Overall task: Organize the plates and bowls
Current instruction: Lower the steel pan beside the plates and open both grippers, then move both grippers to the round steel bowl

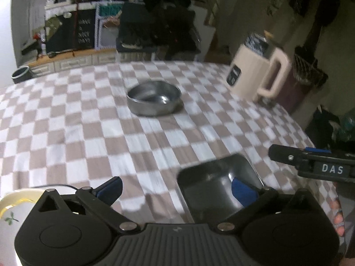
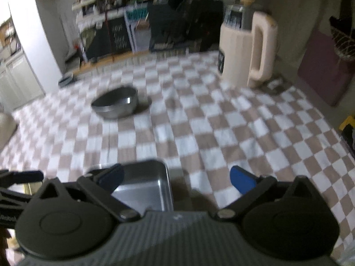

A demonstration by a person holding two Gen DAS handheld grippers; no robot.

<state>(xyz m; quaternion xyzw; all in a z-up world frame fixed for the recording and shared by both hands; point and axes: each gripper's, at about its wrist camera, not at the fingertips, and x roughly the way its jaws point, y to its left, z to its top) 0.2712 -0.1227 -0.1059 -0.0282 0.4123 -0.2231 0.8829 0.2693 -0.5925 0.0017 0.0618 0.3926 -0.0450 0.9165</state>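
A round steel bowl (image 1: 154,98) stands on the checkered tablecloth, mid-table; it also shows in the right wrist view (image 2: 116,106). A square steel tray (image 1: 213,188) lies near the front edge, also in the right wrist view (image 2: 146,188). My left gripper (image 1: 175,190) is open and empty, its right finger over the tray. My right gripper (image 2: 177,180) is open and empty, its left finger over the tray. A white floral plate (image 1: 11,212) lies at the far left by the left gripper. The right gripper's body (image 1: 315,166) shows at the right of the left wrist view.
A cream jug with a handle (image 1: 255,73) stands at the table's back right, also in the right wrist view (image 2: 248,48). Shelves and dark clutter (image 1: 133,26) lie beyond the table's far edge. The tablecloth (image 1: 88,122) covers the whole table.
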